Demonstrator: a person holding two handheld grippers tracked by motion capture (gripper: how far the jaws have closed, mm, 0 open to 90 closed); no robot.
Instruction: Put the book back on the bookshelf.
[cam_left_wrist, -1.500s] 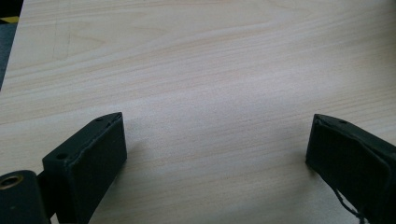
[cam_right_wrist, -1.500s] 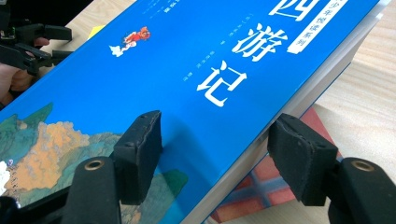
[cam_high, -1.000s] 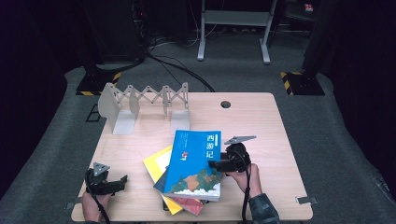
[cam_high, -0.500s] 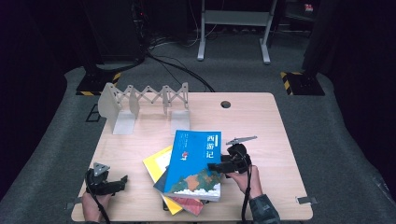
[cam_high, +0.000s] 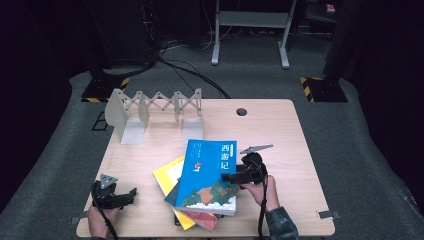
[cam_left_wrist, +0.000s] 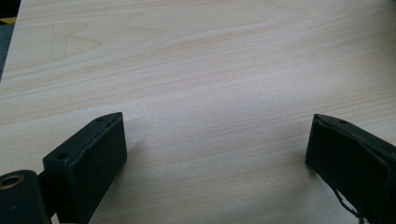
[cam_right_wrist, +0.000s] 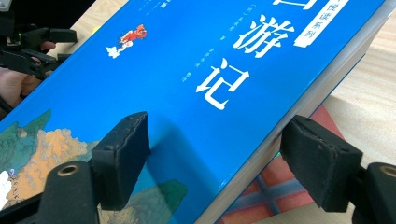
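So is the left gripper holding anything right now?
No, the left gripper has its jaws wide apart over the bare wooden table, with nothing between them.

wooden table (cam_high: 280, 130), book pile (cam_high: 200, 210), folding rack (cam_high: 150, 107)

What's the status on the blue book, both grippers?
Right gripper open, jaws astride blue book edge, just widened. Left gripper open over bare table. Nothing in the way.
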